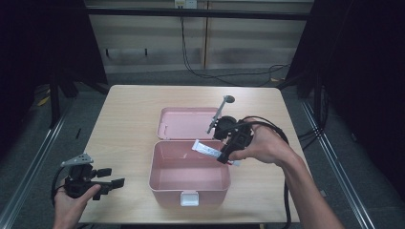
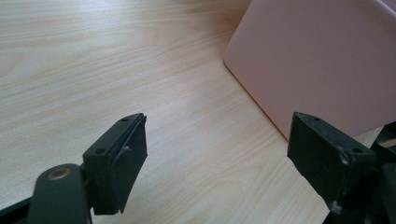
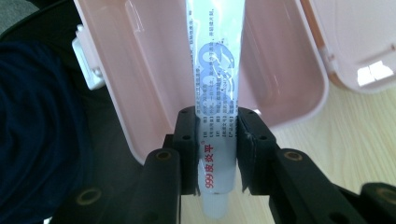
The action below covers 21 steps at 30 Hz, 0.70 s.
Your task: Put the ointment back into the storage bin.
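Nearest me, at the table's [image 1: 129, 105] front left corner, my left gripper [image 1: 109, 181] rests idle with its jaws spread wide and nothing between them, just beside the box's [image 1: 157, 183] outer wall. Over to the right, my right gripper [image 3: 217, 154] is clamped on the tube [image 3: 215, 70] near its cap end, with the long flat body reaching out over the open box. I judge the tube light and soft, so a hard squeeze could dent it or push paste toward the cap; the glossy skin may also slip. Holding close to the stiffer shoulder seems safest. Beyond, the lid [image 1: 188, 123] lies flat open.
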Each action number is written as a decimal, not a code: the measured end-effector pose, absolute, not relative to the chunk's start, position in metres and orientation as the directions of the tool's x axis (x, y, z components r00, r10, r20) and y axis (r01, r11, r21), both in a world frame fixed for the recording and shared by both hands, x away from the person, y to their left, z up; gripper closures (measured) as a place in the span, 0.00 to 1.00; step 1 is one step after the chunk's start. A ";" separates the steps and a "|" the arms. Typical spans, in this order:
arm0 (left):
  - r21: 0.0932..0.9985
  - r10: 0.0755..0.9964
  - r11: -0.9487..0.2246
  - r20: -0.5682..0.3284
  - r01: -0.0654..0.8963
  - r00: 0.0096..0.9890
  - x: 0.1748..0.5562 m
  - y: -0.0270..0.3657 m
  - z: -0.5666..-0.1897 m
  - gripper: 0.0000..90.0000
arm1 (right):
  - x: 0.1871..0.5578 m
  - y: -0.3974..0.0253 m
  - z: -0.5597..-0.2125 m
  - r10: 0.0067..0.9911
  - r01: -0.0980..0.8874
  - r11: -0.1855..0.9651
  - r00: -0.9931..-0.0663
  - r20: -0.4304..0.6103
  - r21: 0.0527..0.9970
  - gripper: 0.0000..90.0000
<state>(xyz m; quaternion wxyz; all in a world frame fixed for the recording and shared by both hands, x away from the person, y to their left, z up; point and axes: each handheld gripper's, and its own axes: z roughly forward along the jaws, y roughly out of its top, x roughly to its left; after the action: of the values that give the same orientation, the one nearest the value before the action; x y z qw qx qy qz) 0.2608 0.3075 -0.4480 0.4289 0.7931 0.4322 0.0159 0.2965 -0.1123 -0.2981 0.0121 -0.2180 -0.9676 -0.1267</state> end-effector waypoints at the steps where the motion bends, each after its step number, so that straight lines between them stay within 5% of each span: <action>1: 0.692 0.697 -0.259 -0.349 0.674 0.626 0.261 0.308 -0.448 0.22 | 0.297 -0.109 -0.299 0.410 0.416 0.878 -0.909 0.076 0.236 0.79; 21: 0.693 0.696 -0.256 -0.353 0.674 0.626 0.261 0.307 -0.448 0.22 | 0.301 -0.059 -0.329 0.312 0.328 0.931 -0.943 0.115 0.163 0.79</action>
<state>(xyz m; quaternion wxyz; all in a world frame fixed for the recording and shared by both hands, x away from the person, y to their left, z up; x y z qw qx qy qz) 0.2607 0.3075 -0.4481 0.4304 0.7923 0.4324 0.0123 0.3009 -0.0587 -0.3290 0.0438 -0.1629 -0.9815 -0.0902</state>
